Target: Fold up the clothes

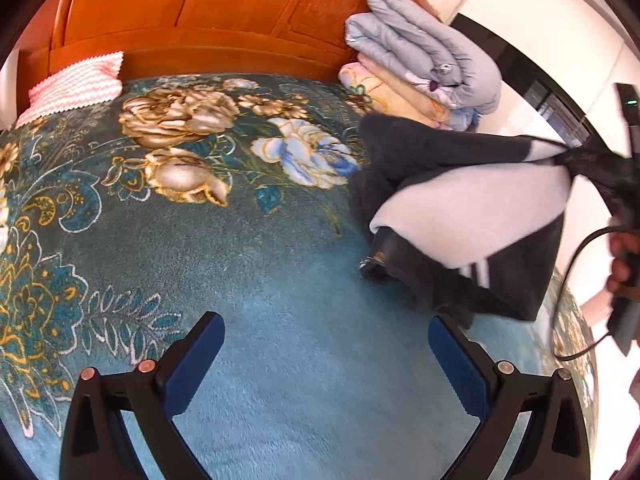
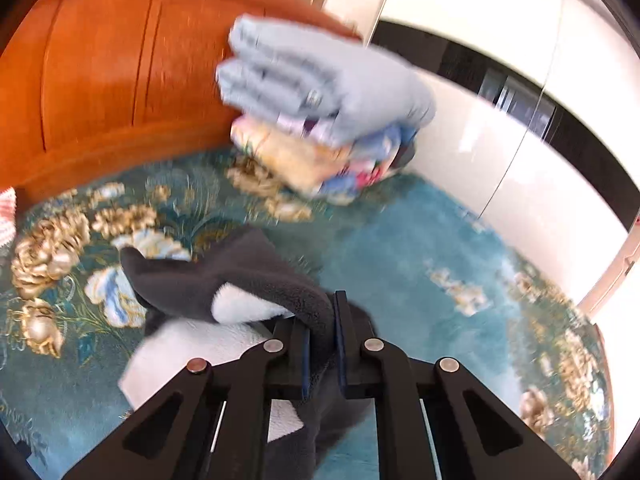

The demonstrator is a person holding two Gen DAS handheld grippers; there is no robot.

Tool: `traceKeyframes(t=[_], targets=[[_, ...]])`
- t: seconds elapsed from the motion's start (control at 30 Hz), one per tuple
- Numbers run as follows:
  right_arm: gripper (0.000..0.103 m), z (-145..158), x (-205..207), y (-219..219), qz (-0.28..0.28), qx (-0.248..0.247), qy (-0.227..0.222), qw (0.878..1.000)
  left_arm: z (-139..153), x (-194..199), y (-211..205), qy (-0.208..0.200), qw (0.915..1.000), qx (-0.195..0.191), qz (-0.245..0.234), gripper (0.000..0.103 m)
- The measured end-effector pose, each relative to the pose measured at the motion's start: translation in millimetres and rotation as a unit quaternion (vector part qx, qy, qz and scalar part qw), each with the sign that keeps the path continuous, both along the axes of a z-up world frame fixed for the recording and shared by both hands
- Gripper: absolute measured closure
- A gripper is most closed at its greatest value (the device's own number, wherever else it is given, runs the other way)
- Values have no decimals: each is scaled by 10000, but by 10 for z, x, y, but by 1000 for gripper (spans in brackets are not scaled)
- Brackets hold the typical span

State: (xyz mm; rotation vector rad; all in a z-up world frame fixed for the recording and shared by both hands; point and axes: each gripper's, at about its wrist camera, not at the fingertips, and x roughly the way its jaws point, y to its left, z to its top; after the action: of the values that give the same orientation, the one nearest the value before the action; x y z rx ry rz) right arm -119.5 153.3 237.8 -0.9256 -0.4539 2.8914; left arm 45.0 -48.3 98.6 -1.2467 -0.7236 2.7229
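A dark grey fleece garment (image 1: 424, 152) with a white lining and white stripes lies bunched on the teal floral bedspread (image 1: 260, 264), one end lifted to the right. In the right wrist view my right gripper (image 2: 323, 322) is shut on a dark fold of the garment (image 2: 248, 276), which hangs below its jaws. The left wrist view shows that gripper (image 1: 624, 184) at the right edge, with a person's hand (image 1: 622, 256) on its handle. My left gripper (image 1: 325, 320) is open low over bare bedspread, left of and nearer than the garment, with nothing between its blue pads.
A stack of folded quilts (image 1: 420, 64) leans on the orange wooden headboard (image 1: 200, 12) at the back right; the stack (image 2: 320, 92) looks blurred in the right wrist view. A pink and white pillow (image 1: 76, 84) lies at the back left. White wardrobe doors (image 2: 500, 140) stand on the right.
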Motion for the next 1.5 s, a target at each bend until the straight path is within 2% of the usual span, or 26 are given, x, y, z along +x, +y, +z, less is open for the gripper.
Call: traceKeyframes(t=[0.2, 0.33, 0.5, 0.63, 0.73, 0.9, 0.97, 1.1, 1.23, 1.3, 1.37, 1.43, 1.5], targets=[[94, 741, 838, 47, 0, -51, 526, 9986, 294, 401, 36, 204, 9992, 232, -267, 0], [94, 1079, 1315, 187, 73, -66, 653, 9978, 488, 659, 41, 276, 9983, 329, -397, 0], [94, 1540, 1853, 162, 259, -81, 745, 9969, 899, 984, -95, 593, 9963, 466, -416, 0], [94, 1861, 2320, 187, 290, -156, 980, 9946, 1184, 1238, -218, 801, 9954, 380, -359, 0], [94, 2023, 2675, 434, 175, -344, 1046, 9938, 1340, 1401, -254, 908, 9947, 301, -364, 0], [94, 2030, 3269, 1196, -387, -1003, 967, 9895, 1517, 1655, -122, 1076, 9925, 136, -559, 0], [94, 2091, 3571, 1438, -510, -1035, 1060, 9877, 1565, 1727, -40, 1136, 9912, 51, -673, 0], [94, 2541, 4188, 1565, -406, -188, 1544, 9870, 1635, 1804, 141, 1245, 9884, -72, -861, 0], [94, 2938, 4405, 1390, -3, 645, 1981, 9781, 1634, 1817, 320, 1209, 9871, -71, -1050, 0], [94, 2931, 4316, 1276, 263, 664, 1884, 9795, 1611, 1822, 388, 1163, 9869, -134, -1110, 0], [94, 2724, 4122, 1152, 488, 629, 1565, 9845, 1563, 1818, 407, 1075, 9878, -190, -1113, 0], [94, 2337, 3828, 1011, 691, 481, 1054, 9909, 1509, 1811, 390, 972, 9897, -226, -1023, 0], [94, 1826, 3556, 858, 877, 300, 470, 9946, 1418, 1781, 301, 839, 9922, -190, -899, 0]])
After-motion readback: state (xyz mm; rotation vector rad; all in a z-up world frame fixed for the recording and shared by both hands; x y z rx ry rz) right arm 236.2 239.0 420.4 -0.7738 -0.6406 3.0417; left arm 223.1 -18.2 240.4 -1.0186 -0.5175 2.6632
